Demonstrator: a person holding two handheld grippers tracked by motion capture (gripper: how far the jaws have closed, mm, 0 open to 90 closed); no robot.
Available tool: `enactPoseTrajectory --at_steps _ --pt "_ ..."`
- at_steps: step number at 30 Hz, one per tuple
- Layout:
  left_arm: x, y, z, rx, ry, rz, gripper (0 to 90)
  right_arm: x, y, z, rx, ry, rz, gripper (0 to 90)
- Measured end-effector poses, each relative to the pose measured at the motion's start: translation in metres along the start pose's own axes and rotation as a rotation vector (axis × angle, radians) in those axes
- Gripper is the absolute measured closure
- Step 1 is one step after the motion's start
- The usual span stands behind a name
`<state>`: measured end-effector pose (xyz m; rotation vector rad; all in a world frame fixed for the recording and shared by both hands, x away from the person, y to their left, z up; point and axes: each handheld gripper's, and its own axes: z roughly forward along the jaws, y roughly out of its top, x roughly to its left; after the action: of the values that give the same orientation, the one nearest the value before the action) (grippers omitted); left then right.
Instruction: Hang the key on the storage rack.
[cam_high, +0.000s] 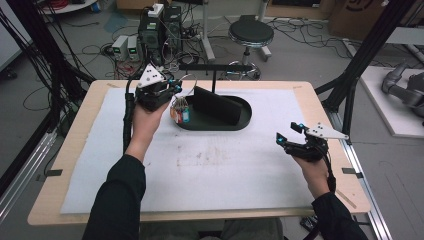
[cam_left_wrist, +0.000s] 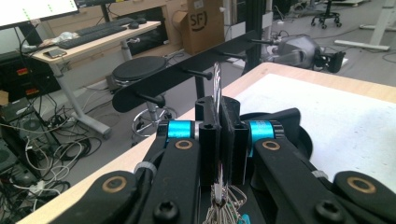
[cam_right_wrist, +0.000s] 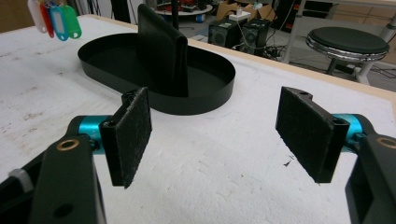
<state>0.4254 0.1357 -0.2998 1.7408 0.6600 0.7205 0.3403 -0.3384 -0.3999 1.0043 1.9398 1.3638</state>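
Note:
My left gripper (cam_high: 173, 88) (cam_left_wrist: 219, 116) is shut on a thin metal key ring (cam_left_wrist: 217, 77) (cam_high: 189, 83), held above the back left of the table. A bunch of keys and coloured tags (cam_high: 180, 111) (cam_right_wrist: 53, 18) hangs from the ring beside the left end of a black oval tray (cam_high: 245, 117) (cam_right_wrist: 205, 93). A dark upright slab (cam_high: 216, 105) (cam_right_wrist: 161, 49) stands in the tray. Behind it a black bar with pegs (cam_high: 215, 66) (cam_left_wrist: 187, 74) rises on a post, just beyond the ring. My right gripper (cam_high: 289, 132) (cam_right_wrist: 215, 126) is open with nothing between its pads, at the right of the table.
A white foam mat (cam_high: 200, 170) covers the wooden table (cam_high: 75, 150). A black stool (cam_high: 250, 34) and computer boxes with cables (cam_high: 160, 30) stand on the floor behind the table. A black frame post (cam_high: 360, 60) rises at the right.

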Motion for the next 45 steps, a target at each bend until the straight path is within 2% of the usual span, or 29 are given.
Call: enactPoseTrajectory --at_steps 12,19,27,38,45 --pt "0.015 -0.008 0.025 0.026 0.047 -0.043 86.5 -0.002 0.0 0.001 -0.003 -0.003 -0.002 27.3" --pt "0.023 -0.015 0.035 0.022 0.071 -0.097 86.5 -0.002 0.0 0.001 0.0 0.001 0.001 27.3" --pt "0.029 -0.023 0.04 0.014 0.068 -0.168 86.4 -0.004 -0.001 0.001 -0.003 -0.002 0.0 27.3" --pt "0.032 -0.029 0.045 0.015 0.093 -0.193 86.3 -0.003 0.0 0.001 -0.005 -0.003 0.001 27.3" --pt "0.033 -0.032 0.047 0.039 0.129 -0.197 85.4 -0.004 -0.001 0.001 -0.003 -0.002 0.0 27.3"
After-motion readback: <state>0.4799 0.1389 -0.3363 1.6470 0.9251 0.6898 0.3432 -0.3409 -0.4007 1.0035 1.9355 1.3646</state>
